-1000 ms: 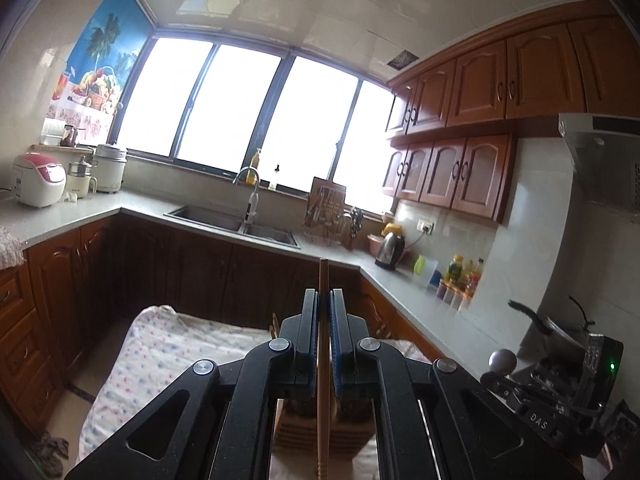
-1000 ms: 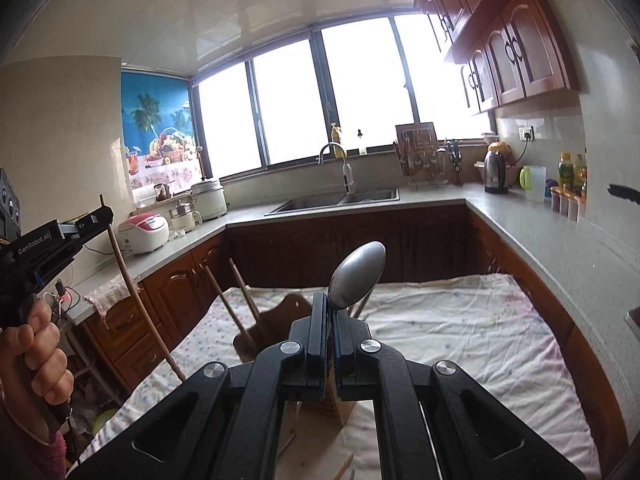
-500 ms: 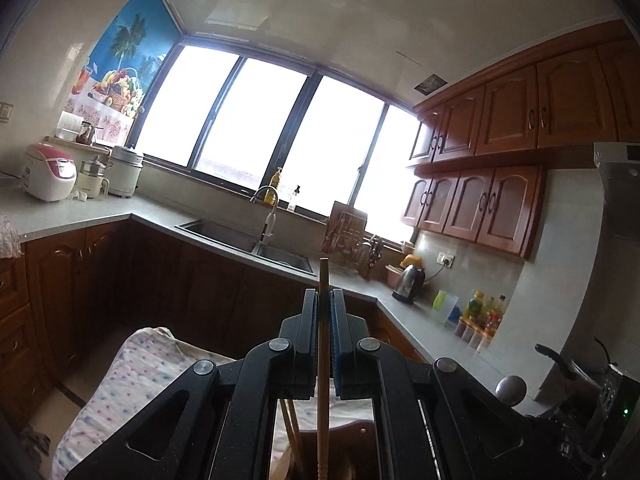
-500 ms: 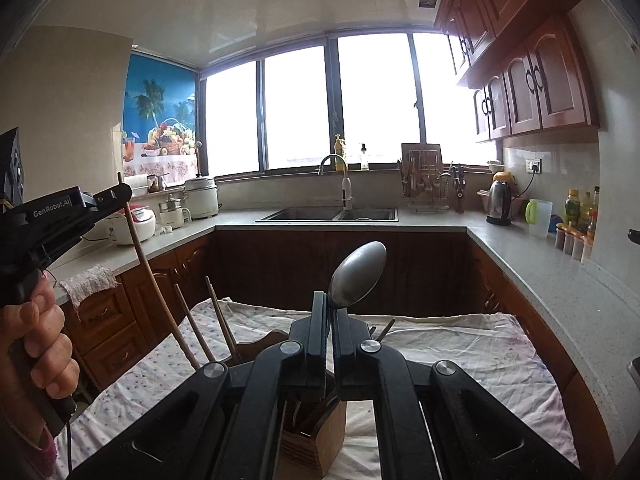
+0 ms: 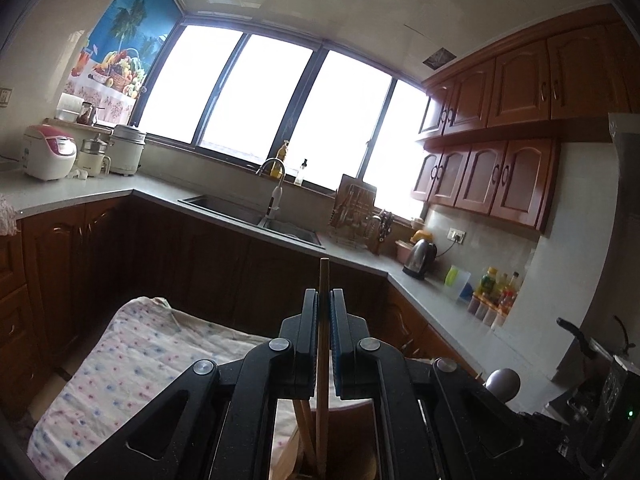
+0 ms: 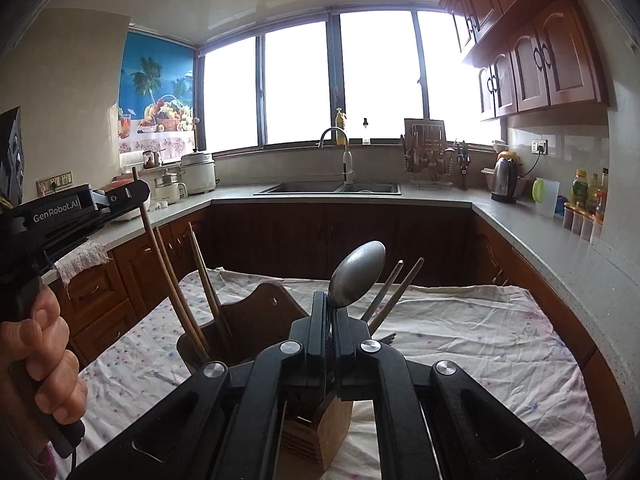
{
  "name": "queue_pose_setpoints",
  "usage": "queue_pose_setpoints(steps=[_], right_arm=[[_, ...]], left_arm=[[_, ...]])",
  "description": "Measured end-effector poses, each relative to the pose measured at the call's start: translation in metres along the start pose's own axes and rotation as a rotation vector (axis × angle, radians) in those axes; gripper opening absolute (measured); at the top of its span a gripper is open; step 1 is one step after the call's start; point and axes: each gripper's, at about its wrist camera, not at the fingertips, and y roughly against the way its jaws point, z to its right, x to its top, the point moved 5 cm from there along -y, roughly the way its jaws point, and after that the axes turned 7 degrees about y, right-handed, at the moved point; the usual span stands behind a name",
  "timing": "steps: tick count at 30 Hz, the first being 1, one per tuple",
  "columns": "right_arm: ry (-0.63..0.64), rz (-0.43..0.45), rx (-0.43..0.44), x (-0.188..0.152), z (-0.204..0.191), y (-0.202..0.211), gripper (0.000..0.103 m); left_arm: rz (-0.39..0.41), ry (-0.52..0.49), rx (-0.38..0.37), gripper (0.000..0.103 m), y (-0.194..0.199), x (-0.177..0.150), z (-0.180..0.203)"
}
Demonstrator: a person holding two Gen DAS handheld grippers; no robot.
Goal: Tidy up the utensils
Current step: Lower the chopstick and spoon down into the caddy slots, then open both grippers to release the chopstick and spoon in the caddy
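1. Table (image 6: 500,320) first: it wears a crumpled white cloth with a small floral print, and near its front edge stands the wooden utensil holder (image 6: 264,312), a dark round cup on the left joined to a light slatted block (image 6: 316,432) that sits right under the right claw.

2. Left gripper (image 6: 136,196), black with a printed label and carried in a person's hand (image 6: 44,356), sits up and to the left of the dark cup. Its jaws are clamped on a long light-wood chopstick (image 6: 160,248). That stick slants down and to the right, and its lower end is already inside the cup's mouth, beside two more wooden chopsticks (image 6: 204,276) leaning there.

3. Right gripper (image 6: 331,320) is pinched tight on the neck of a grey metal spoon (image 6: 356,274), bowl up and tipped a little right. The handle drops out of sight behind the jaws, so how deep it sits I cannot tell.

4. Here is the hinge of it: the slatted block lies straight below the spoon, along the handle's own line, with two thin dark handles (image 6: 390,292) poking up just to its right.

5. My read: both pieces go straight down along their long axes, left hand into the cup, right hand into the block.
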Motion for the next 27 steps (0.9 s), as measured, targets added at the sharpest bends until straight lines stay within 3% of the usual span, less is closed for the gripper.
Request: queue_pose_setpoints(steps=[8, 10, 12, 27], right_arm=[[-0.049, -0.091, 0.073, -0.023, -0.004, -0.017, 0.003], [-0.073, -0.117, 0.084, -0.030, -0.002, -0.023, 0.003], [-0.098, -0.116, 0.084, -0.032, 0.002, -0.024, 0.003], [-0.156, -0.143, 0.123, -0.031, 0.011, -0.024, 0.006]], left_arm=[[-0.092, -0.020, 0.033, 0.004, 0.005, -0.010, -0.008], [-0.077, -0.029, 0.038, 0.004, 0.013, -0.006, -0.005], [-0.110, -0.027, 0.043, 0.004, 0.013, -0.006, -0.004], [-0.137, -0.052, 0.068, 0.005, 0.015, -0.003, 0.006]])
